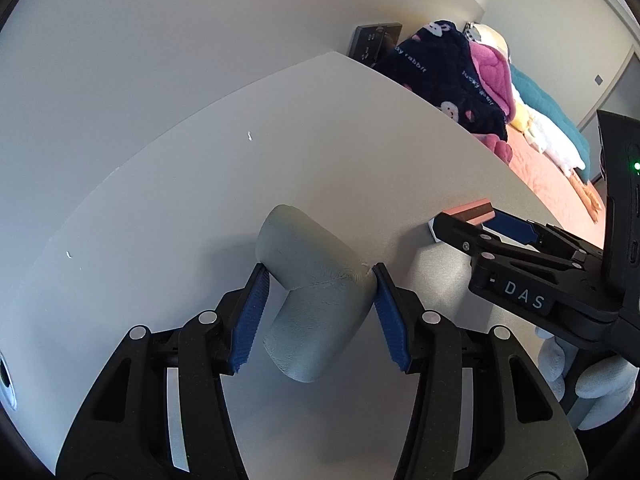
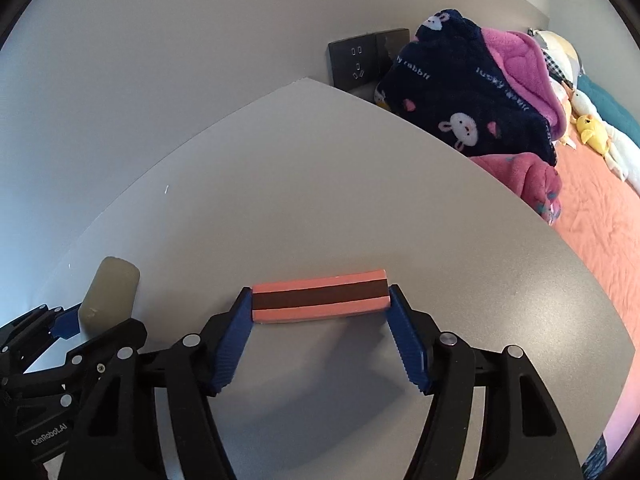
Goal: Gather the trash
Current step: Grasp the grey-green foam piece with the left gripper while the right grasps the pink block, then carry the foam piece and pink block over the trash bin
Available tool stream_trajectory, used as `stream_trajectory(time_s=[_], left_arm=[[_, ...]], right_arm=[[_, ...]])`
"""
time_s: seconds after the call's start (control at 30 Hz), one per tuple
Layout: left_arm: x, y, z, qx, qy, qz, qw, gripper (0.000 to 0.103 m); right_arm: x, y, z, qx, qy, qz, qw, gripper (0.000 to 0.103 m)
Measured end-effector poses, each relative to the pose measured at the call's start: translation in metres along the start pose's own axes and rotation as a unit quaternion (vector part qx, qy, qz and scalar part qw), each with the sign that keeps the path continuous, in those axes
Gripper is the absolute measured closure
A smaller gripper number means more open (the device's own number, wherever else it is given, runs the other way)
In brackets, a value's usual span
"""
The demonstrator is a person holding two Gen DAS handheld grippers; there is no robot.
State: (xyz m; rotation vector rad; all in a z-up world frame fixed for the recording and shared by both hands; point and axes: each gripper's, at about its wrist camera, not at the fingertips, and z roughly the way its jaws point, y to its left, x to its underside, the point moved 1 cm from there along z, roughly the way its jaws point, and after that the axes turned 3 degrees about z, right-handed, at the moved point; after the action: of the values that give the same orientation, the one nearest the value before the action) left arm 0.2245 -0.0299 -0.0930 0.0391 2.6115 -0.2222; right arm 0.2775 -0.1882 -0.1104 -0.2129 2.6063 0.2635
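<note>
At the lower centre of my left wrist view, my left gripper [image 1: 320,280] has its blue pads pressed against both sides of a grey foam cylinder [image 1: 312,304] lying on the grey table [image 1: 160,200]. In the right wrist view, my right gripper [image 2: 320,300] is clamped on the ends of a pink-and-brown striped block [image 2: 320,299] resting on the table at lower centre. A dark rabbit-print blanket [image 2: 460,92] is heaped at the upper right, beside the table.
</note>
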Motion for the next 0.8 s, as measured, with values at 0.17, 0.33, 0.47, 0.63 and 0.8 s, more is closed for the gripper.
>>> stream_trajectory(time_s=[0.17,0.33,0.47,0.63,0.8], left_arm=[[0.000,-0.006,-0.004,0.004,-0.003,0.003,1.0000,0.051],[0.002,-0.013,-0.017,0.007,-0.012,0.007,0.9999,0.051],[0.006,-0.022,-0.027,0.012,-0.016,0.014,0.9997,0.051],[0.009,-0.032,-0.040,0.017,-0.020,0.023,0.9994,0.051],[0.013,-0.043,-0.051,0.024,-0.024,0.034,0.9988,0.051]], right_arm=[[0.004,0.002,-0.016,-0.005,-0.003,0.007,1.000,0.036],[0.009,0.001,-0.040,-0.015,-0.012,0.009,1.000,0.036],[0.014,0.002,-0.059,-0.021,-0.021,0.008,1.000,0.036],[0.020,-0.001,-0.079,-0.024,-0.029,0.014,0.999,0.036],[0.029,-0.003,-0.096,-0.023,-0.034,0.017,0.999,0.036]])
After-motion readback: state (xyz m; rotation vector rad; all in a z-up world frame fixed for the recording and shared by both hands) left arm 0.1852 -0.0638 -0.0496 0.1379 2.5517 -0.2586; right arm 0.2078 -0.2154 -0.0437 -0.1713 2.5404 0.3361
